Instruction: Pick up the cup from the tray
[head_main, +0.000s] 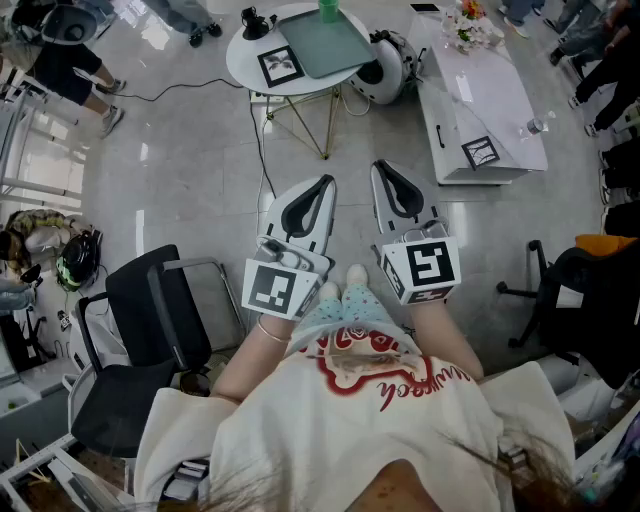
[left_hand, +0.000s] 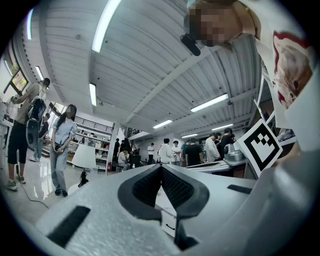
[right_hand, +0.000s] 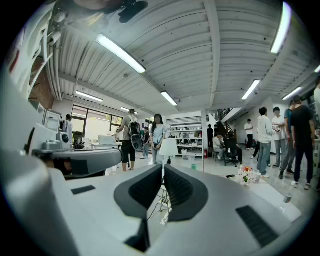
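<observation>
Head view, looking steeply down: the left claw (head_main: 325, 181) and the right claw (head_main: 379, 165) are held side by side at waist height above the grey floor, both pointing toward the far side of the room. Each claw is pressed together and pinches nothing, as the left gripper view (left_hand: 161, 169) and the right gripper view (right_hand: 163, 167) confirm. The green cup (head_main: 328, 9) stands upright at the far edge of the tray (head_main: 325, 45), which lies on the round white worktop (head_main: 245, 52), well apart from both claws. A long white worktop (head_main: 490, 100) stands at far right; a black office chair (head_main: 140, 300) stands at near left.
</observation>
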